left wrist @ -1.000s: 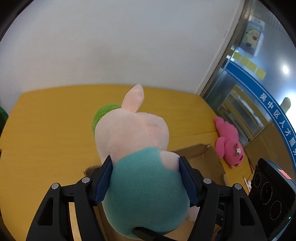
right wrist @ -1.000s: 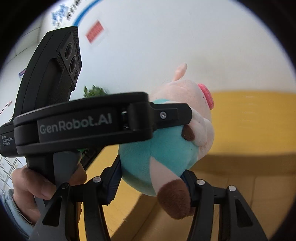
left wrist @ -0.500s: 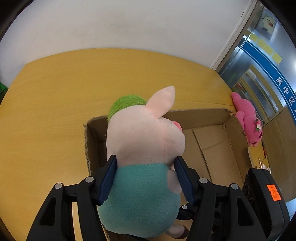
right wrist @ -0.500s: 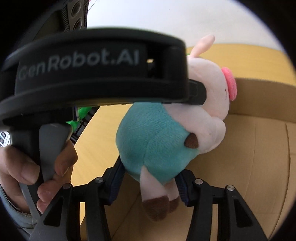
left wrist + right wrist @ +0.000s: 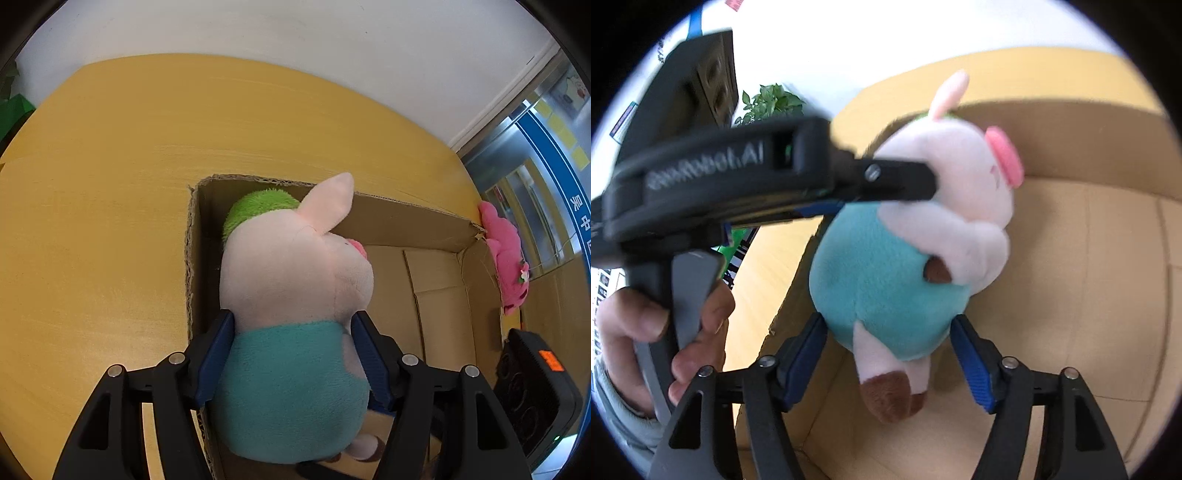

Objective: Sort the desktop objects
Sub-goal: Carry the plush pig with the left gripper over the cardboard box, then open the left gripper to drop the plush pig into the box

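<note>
While my left gripper [image 5: 293, 354] clamps the plush pig [image 5: 295, 295] at frame centre, my right gripper [image 5: 888, 356] gapes beside it; ".AI" reads upper left.

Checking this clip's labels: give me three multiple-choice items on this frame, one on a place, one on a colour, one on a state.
1. Where does the small pink plush toy lie?
A. inside the brown cardboard box
B. on the yellow wooden table, outside the box's far right corner
C. in a gripper

2. The pale pink pig plush toy wears a shirt of which colour?
A. red
B. teal
C. black

3. The left gripper is:
A. open, holding nothing
B. shut on the pig plush toy
C. out of view

Key:
1. B, it lies beyond the box wall.
2. B, teal fabric covers its body.
3. B, both blue pads press its sides.
</note>
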`<state>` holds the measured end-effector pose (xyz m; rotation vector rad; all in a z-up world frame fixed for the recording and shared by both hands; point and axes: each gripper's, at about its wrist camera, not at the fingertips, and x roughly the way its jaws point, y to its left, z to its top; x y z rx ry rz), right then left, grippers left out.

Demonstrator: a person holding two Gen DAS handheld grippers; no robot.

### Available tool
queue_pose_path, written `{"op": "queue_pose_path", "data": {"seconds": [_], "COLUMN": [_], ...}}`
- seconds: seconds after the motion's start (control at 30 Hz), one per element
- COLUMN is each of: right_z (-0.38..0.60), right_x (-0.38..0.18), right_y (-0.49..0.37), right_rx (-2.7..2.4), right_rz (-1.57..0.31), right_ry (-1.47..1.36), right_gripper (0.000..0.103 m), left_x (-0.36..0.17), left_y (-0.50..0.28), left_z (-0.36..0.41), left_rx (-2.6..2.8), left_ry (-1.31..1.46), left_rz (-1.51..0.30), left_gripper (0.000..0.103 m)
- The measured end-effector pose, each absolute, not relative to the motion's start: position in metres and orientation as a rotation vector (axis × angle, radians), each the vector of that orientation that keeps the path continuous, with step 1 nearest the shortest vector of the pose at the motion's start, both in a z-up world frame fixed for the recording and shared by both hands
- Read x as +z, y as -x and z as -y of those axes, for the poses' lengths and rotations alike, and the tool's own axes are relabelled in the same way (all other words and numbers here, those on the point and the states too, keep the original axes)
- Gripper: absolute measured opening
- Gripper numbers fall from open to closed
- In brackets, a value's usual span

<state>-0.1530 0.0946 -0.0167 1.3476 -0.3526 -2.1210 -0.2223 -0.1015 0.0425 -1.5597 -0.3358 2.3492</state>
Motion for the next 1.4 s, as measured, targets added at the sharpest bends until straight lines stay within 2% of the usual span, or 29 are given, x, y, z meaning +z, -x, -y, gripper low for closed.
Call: {"op": "queue_pose_path", "data": {"seconds": [0.13,0.17,0.2,0.27,0.3,0.5,0.53,0.57,0.6,0.67,0.7,0.77,0.87,0.93,0.97,1.0,1.07,1.1,1.17,1.2,1.27,1.33,1.4], "right_z": [-0.116,-0.123,-0.128,-0.129,-0.128,-0.139,-0.124,-0.131,-0.145,-0.169,-0.187,-0.25,-0.241,-0.269,-0.282,-0.265,-0.269,-0.265,-0.262,-0.259,-0.279,-0.277,-0.268], "right_x": [-0.011,-0.012,-0.016,-0.026,-0.028,-0.021,0.001,0.014,0.022,0.047,0.056,0.049,0.048,0.019,0.001,0.021,0.02,0.022,0.033,0.035,0.058,0.081,0.108], "right_y": [0.145,0.145,0.148,0.156,0.158,0.119,0.106,0.114,0.105,0.07,0.042,0.015,0.023,0.007,0.002,-0.013,-0.027,-0.03,-0.036,-0.038,-0.074,-0.098,-0.124], "right_rx": [-2.143,-2.142,-2.127,-2.038,-2.007,-2.086,-2.137,-2.177,-2.217,-2.301,-2.346,-2.426,-2.436,-2.427,-2.443,-2.508,-2.513,-2.524,-2.554,-2.585,-2.681,-2.748,-2.828], "right_rz": [0.336,0.361,0.396,0.463,0.476,0.396,0.362,0.336,0.309,0.257,0.231,0.22,0.239,0.263,0.272,0.193,0.166,0.183,0.17,0.146,0.081,0.078,0.019], "right_ry": [-1.318,-1.32,-1.332,-1.347,-1.329,-1.323,-1.328,-1.322,-1.303,-1.239,-1.211,-1.253,-1.37,-1.519,-1.593,-1.545,-1.538,-1.53,-1.535,-1.535,-1.499,-1.342,-1.188], "right_gripper": [0.071,0.069,0.052,0.033,0.03,0.034,0.036,0.043,0.056,0.073,0.078,0.079,0.079,0.079,0.07,0.066,0.066,0.066,0.065,0.065,0.065,0.057,0.002], "left_x": [0.047,0.049,0.05,0.053,0.056,0.093,0.101,0.109,0.114,0.119,0.117,0.103,0.074,0.057,0.049,0.041,0.03,0.027,0.03,0.035,0.051,0.068,0.087], "left_y": [0.217,0.216,0.215,0.212,0.21,0.175,0.164,0.149,0.134,0.095,0.079,0.049,0.023,0.016,0.014,0.013,0.007,0.004,-0.006,-0.013,-0.033,-0.052,-0.069], "left_z": [0.099,0.098,0.099,0.099,0.099,0.098,0.097,0.095,0.093,0.084,0.078,0.064,0.053,0.054,0.055,0.057,0.061,0.063,0.066,0.067,0.068,0.068,0.063], "left_rx": [2.366,2.376,2.376,2.37,2.377,2.48,2.505,2.536,2.556,2.579,2.584,2.591,2.636,2.635,2.614,2.596,2.607,2.622,2.661,2.686,2.738,2.787,2.837], "left_ry": [1.562,1.559,1.555,1.541,1.53,1.397,1.362,1.317,1.276,1.181,1.148,1.127,1.181,1.219,1.252,1.29,1.326,1.33,1.307,1.279,1.151,1.027,0.934], "left_rz": [0.326,0.328,0.336,0.347,0.34,0.236,0.206,0.164,0.13,0.056,0.029,-0.033,-0.077,-0.046,-0.011,0.031,0.082,0.088,0.098,0.118,0.185,0.207,0.21], "left_gripper": [0.069,0.069,0.069,0.069,0.069,0.069,0.069,0.071,0.073,0.085,0.086,0.089,0.089,0.089,0.088,0.088,0.087,0.086,0.07,0.066,0.046,0.034,0.034]}}
